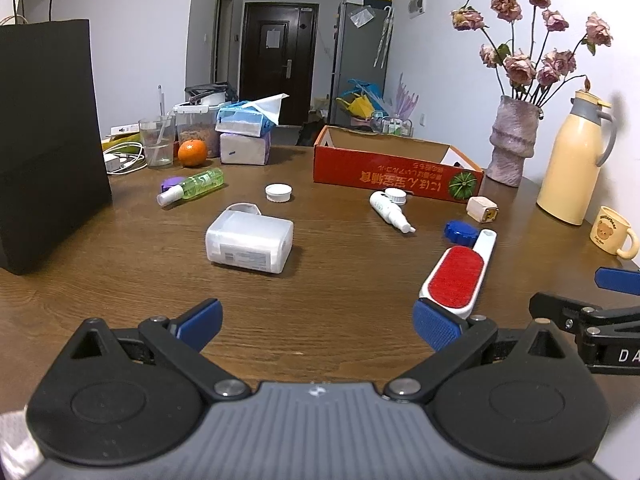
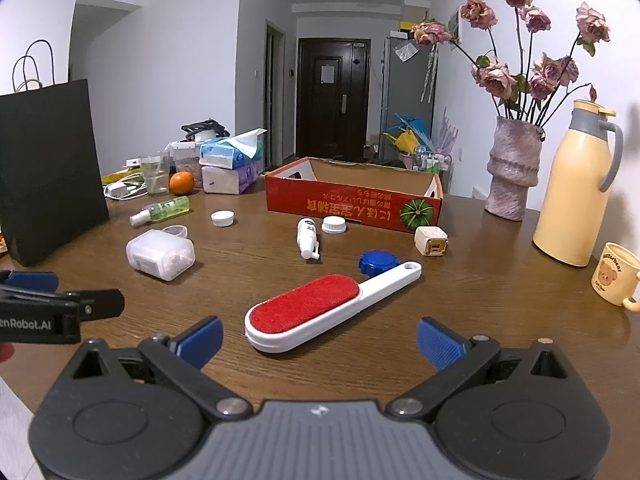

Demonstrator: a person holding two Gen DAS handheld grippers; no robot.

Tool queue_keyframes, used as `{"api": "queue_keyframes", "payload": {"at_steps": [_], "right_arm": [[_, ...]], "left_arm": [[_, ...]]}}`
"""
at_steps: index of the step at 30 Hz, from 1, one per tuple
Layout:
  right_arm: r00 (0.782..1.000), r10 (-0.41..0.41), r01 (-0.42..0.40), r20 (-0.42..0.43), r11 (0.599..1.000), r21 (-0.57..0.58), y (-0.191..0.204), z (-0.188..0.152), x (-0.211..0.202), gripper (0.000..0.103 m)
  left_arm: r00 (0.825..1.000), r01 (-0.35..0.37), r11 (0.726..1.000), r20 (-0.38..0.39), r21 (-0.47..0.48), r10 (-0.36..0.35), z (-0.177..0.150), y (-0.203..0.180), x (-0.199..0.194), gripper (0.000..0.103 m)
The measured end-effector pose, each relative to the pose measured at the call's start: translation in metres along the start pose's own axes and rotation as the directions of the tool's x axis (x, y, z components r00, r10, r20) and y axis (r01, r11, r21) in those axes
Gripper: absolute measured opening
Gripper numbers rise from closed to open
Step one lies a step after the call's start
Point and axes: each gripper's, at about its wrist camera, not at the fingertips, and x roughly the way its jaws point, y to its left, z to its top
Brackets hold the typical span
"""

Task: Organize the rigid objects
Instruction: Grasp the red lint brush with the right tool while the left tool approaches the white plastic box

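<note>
Loose items lie on the wooden table [image 1: 320,320]: a red-and-white lint brush [image 1: 456,276] [image 2: 320,308], a blue cap [image 1: 461,232] [image 2: 376,262], a white spray bottle [image 1: 390,210] [image 2: 308,236], a white plastic box [image 1: 250,244] [image 2: 160,254], a green spray bottle [image 1: 192,186] [image 2: 164,209], white lids [image 1: 278,192] [image 2: 334,224] and a beige charger cube [image 1: 482,209] [image 2: 431,241]. An open red cardboard box [image 1: 396,172] [image 2: 352,196] stands behind them. My left gripper [image 1: 320,324] is open and empty. My right gripper [image 2: 320,344] is open, just short of the brush.
A black paper bag [image 1: 48,144] stands at the left. A vase of dried roses [image 1: 512,140], a yellow thermos [image 1: 572,160] and a bear mug [image 1: 612,236] stand at the right. Tissue packs [image 1: 244,136], an orange [image 1: 192,153] and a glass [image 1: 157,142] sit at the back.
</note>
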Motion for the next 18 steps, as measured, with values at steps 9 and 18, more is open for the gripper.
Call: {"api": "queue_keyframes", "payload": {"at_steps": [9,18], "right_arm": [[0.999,0.001,-0.001,-0.035,1.0,-0.002,0.004,0.009,0.025,0.103],[0.997,0.001,0.0,-0.078,1.0,0.003,0.006,0.021,0.058,0.103]], "left_arm": [[0.999,-0.005,1.0,-0.034,-0.016,0.005,0.007,0.01,0.024,0.103],[0.998,-0.018,1.0,-0.062,-0.017,0.016,0.019,0.019,0.051,0.103]]}}
